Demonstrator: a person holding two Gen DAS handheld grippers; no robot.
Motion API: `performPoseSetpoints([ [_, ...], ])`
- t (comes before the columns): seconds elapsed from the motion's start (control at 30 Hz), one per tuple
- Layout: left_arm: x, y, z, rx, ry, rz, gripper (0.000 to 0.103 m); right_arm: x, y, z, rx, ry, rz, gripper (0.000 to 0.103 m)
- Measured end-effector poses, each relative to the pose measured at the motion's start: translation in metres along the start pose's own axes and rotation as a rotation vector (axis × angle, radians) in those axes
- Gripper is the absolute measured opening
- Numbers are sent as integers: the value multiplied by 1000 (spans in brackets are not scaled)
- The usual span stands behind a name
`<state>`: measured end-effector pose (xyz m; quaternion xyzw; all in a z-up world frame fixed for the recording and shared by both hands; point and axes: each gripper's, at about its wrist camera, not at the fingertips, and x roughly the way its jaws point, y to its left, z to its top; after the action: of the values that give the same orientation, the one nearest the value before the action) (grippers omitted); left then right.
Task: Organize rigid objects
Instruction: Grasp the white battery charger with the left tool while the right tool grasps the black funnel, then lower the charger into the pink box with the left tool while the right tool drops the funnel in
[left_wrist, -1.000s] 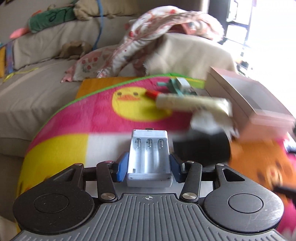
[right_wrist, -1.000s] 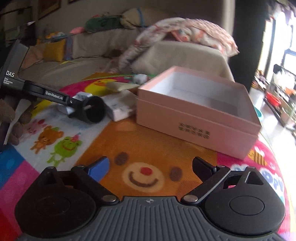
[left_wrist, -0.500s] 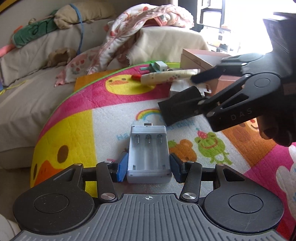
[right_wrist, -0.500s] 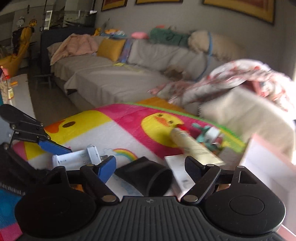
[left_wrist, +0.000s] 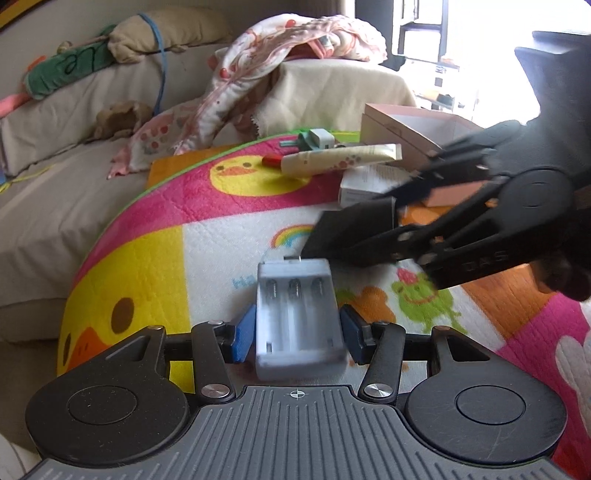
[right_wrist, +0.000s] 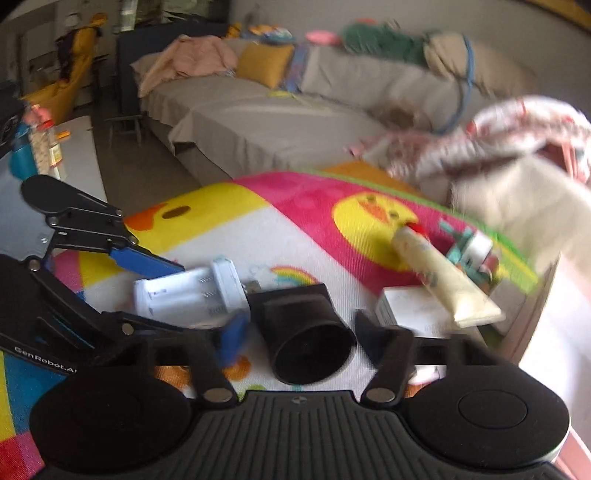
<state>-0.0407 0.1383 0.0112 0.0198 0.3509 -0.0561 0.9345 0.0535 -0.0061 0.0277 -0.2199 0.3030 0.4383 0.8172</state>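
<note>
A white battery charger (left_wrist: 297, 317) with empty slots lies on the cartoon play mat (left_wrist: 147, 258), far end down and near end blurred. My left gripper (left_wrist: 297, 332) has its blue pads against the charger's sides, and its jaws are starting to open. Just beyond the charger lies a black tapered cup (left_wrist: 354, 236), mouth toward my right wrist camera (right_wrist: 306, 332). My right gripper (right_wrist: 303, 336) straddles the cup. Its jaws are closing and blurred, with a gap still showing at the left pad. A hand holds that gripper at the right of the left wrist view.
Behind the cup are a small white carton (left_wrist: 369, 184), a cream tube with a red cap (left_wrist: 340, 160) and a green-and-white plug (left_wrist: 317, 140). An open pink box (left_wrist: 406, 125) stands at the back right. A sofa with blankets and cushions (right_wrist: 277, 122) runs behind the mat.
My right gripper swung left from the pink box to the black cup and narrowed its jaws around it. My left gripper shifted with the charger, then held still.
</note>
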Motion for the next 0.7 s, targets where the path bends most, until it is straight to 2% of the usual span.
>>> performPoseSetpoints([
  [0.07, 4, -3, 2, 9, -14, 17, 53, -9, -5, -4, 44, 4, -5, 48],
  [0.2, 3, -20, 1, 89, -28, 71, 53, -50, -2, -24, 63, -18, -53, 47],
  [0.33, -17, -40, -2, 125, -40, -9, 53, -99, 1, -54, 81, -20, -126, 47],
  [0.43, -39, -64, 1, 171, -76, -63, 53, -134, -4, -79, 132, -19, -168, 47],
  [0.57, -64, -98, 43, 216, -178, -153, 53, -183, -18, -101, 213, -82, -253, 47],
  [0.7, -76, -128, 119, 263, -336, -198, 53, -220, -43, -91, 244, -209, -368, 47],
])
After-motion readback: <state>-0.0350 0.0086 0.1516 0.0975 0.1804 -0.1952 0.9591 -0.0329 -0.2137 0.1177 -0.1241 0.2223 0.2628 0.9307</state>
